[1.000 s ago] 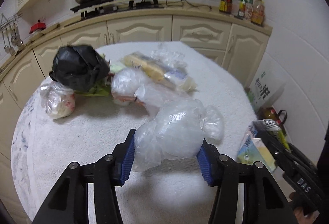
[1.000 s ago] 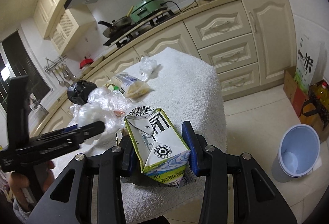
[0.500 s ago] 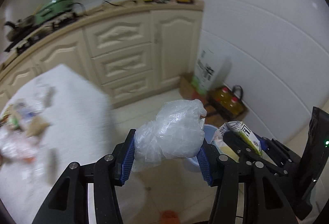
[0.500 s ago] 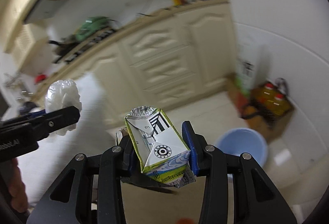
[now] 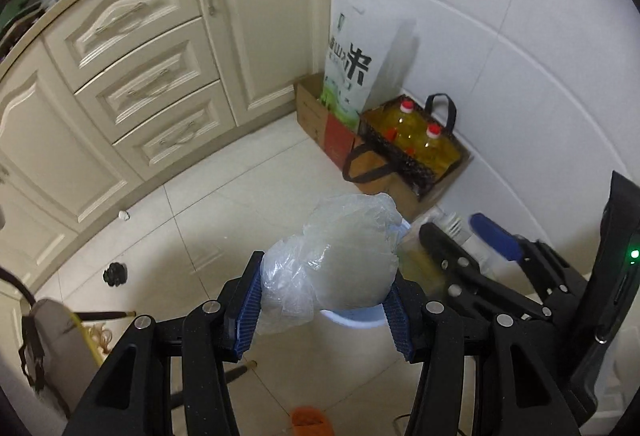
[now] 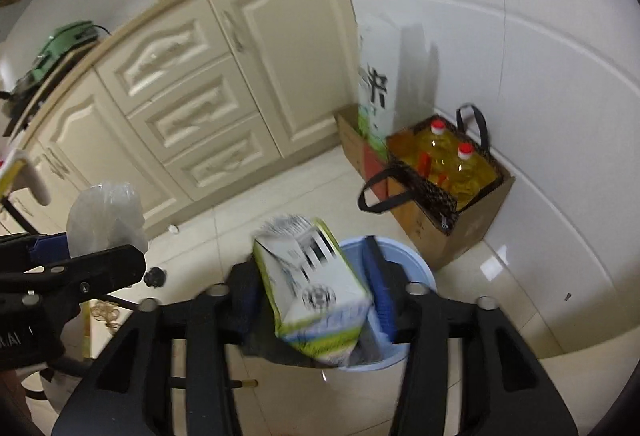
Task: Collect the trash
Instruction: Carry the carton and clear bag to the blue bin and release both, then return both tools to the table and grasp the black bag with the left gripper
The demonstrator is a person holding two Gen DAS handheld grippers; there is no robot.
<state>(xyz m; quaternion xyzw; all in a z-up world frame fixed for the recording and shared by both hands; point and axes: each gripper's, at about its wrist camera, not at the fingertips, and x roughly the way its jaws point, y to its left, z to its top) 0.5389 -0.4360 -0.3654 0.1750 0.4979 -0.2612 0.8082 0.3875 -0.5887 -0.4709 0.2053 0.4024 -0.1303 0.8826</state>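
Note:
My left gripper (image 5: 322, 306) is shut on a crumpled clear plastic bag (image 5: 336, 264) and holds it above the light blue bin (image 5: 352, 318) on the floor. The bag also shows at the left of the right wrist view (image 6: 106, 216). My right gripper (image 6: 316, 308) is open over the blue bin (image 6: 412, 264). A white and green milk carton (image 6: 316, 288) sits tilted and blurred between its spread fingers, over the bin's mouth. The right gripper shows at the right of the left wrist view (image 5: 468, 248).
Cream cabinets (image 5: 132, 76) line the far side. A cardboard box with a rice bag (image 5: 348, 76) and a tote with oil bottles (image 5: 416, 140) stand against the white tiled wall, just beyond the bin. An orange object (image 5: 306, 418) lies on the floor.
Both grippers swung from the table to above the bin on the floor. The right gripper's jaws have spread, and the carton has tipped and blurred between them.

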